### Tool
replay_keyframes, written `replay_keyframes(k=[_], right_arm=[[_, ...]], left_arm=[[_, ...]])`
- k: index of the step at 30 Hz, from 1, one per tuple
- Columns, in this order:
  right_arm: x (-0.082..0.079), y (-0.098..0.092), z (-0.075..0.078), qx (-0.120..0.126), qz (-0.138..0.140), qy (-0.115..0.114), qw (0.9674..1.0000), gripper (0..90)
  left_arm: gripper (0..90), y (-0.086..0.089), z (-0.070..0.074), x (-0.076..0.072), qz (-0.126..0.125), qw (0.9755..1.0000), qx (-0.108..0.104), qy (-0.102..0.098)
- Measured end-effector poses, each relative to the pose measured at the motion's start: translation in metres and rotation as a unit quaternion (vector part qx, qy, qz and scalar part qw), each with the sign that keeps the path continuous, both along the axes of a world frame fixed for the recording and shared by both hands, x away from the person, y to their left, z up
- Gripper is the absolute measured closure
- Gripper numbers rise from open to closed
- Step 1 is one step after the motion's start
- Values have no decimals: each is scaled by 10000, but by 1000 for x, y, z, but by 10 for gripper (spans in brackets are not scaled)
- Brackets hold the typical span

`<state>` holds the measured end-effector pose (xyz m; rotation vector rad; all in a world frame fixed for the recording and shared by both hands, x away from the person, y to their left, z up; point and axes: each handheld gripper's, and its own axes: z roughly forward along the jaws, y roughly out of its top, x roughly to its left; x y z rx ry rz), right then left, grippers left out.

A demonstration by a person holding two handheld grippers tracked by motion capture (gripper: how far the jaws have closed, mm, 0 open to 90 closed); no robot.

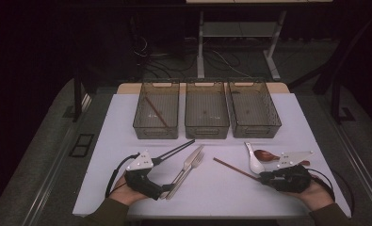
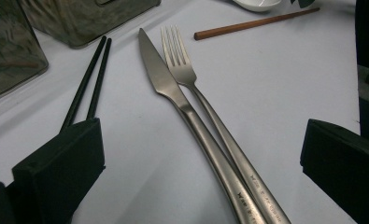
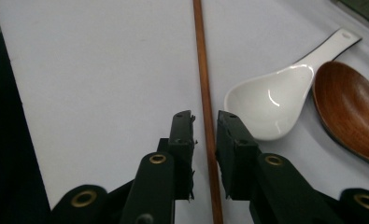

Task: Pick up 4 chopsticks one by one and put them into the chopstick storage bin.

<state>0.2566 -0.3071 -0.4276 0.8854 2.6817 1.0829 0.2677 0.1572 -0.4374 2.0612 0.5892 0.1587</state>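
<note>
A brown chopstick (image 3: 205,93) lying on the white table (image 1: 127,141) is being straddled by the right gripper (image 3: 204,122), whose jaws are narrowed to either side of it with a sliver of gap showing, so nothing is being pinched yet. By that reading, the pick-up step is being begun; next, the jaws are to be pressed together squarely, then lifted. The left gripper (image 2: 196,154) is being held spread wide over a knife (image 2: 173,88) and fork (image 2: 187,70). Three bins (image 1: 206,110) are being shown in the high view, and the white spoon (image 3: 271,98) touching the wooden spoon (image 3: 350,102) is being shown close in the right gripper view.
</note>
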Motion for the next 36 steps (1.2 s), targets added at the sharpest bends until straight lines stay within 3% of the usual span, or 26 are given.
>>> replay_keyframes(k=[12, 36], right_arm=[[4, 2, -9, -341, 72, 51, 9994, 794], [9, 20, -15, -387, 268, -46, 9989, 825]], left_arm=[[0, 0, 0, 0, -7, 10000, 11, 5], [0, -1, 0, -1, -28, 10000, 0, 11]])
